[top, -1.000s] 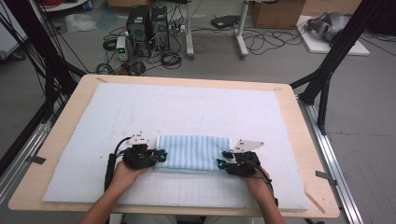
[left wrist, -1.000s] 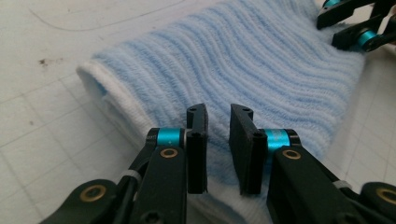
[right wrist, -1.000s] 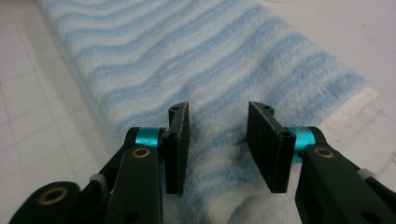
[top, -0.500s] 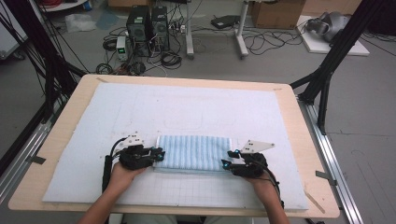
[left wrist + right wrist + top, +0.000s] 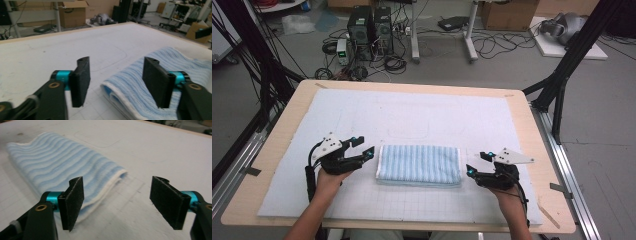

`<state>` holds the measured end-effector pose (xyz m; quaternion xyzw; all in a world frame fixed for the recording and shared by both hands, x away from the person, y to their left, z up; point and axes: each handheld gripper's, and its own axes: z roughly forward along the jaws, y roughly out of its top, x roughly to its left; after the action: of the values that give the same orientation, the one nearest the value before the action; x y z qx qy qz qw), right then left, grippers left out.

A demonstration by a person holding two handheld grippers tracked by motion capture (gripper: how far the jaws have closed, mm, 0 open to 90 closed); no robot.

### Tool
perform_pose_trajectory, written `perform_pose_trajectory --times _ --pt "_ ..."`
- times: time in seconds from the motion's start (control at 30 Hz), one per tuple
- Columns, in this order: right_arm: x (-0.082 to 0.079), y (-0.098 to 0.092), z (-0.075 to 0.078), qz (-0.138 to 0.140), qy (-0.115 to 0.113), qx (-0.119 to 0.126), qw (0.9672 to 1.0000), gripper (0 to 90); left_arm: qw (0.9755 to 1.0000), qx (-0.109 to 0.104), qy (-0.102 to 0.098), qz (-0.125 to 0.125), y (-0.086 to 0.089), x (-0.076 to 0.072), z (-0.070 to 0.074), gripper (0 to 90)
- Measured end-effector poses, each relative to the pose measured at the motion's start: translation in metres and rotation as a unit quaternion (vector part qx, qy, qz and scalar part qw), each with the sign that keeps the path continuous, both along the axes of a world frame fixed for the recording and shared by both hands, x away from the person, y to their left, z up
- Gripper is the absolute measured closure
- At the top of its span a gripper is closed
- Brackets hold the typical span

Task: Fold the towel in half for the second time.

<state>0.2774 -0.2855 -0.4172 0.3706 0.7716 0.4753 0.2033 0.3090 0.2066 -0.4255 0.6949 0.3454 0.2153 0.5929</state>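
A folded blue-and-white striped towel [image 5: 419,164] lies flat on the white mat [image 5: 412,120] near the table's front. My left gripper [image 5: 364,147] stands open just off the towel's left end, nothing between its pads. In the left gripper view the towel [image 5: 160,75] lies ahead and to the right, partly behind the right pad, and the left gripper [image 5: 116,80] is empty. My right gripper [image 5: 477,164] stands open a short way off the towel's right end. In the right gripper view the towel [image 5: 62,165] stretches away to the left, its corner ahead of the open right gripper [image 5: 117,202].
The mat covers a wooden table [image 5: 282,130] with bare wood at its edges. Beyond the far edge the floor holds computer towers [image 5: 369,25], cables and cardboard boxes [image 5: 507,12]. Black frame legs [image 5: 567,60] stand at both sides.
Both grippers have let go of the towel's ends, opened, and drawn outward, left to the left and right to the right. The towel now lies free on the mat.
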Motion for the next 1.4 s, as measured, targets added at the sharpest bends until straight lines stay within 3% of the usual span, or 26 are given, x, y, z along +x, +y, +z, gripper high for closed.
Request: perform_pose_trajectory --times 0.17,0.23,0.47,0.9,1.4 --pt "-0.007 -0.015 0.002 -0.047 -0.017 -0.013 0.9986 12.9 0.9991 -0.016 0.008 0.039 0.010 -0.001 0.001 19.1" --pt "-0.010 -0.021 0.003 -0.064 -0.022 -0.013 0.9976 11.2 0.9990 -0.011 0.006 0.042 0.012 0.000 0.001 18.8" --pt "-0.016 -0.035 0.005 -0.083 -0.034 -0.006 0.9960 11.2 0.9989 -0.005 0.004 0.047 0.018 -0.002 0.003 19.0" --pt "-0.015 -0.036 0.005 -0.084 -0.030 0.000 0.9960 11.2 0.9986 -0.009 0.006 0.051 0.024 -0.005 0.004 19.4" --pt "-0.017 -0.039 0.005 -0.089 -0.025 0.004 0.9957 11.2 0.9986 -0.011 0.008 0.050 0.020 -0.004 0.003 19.9"
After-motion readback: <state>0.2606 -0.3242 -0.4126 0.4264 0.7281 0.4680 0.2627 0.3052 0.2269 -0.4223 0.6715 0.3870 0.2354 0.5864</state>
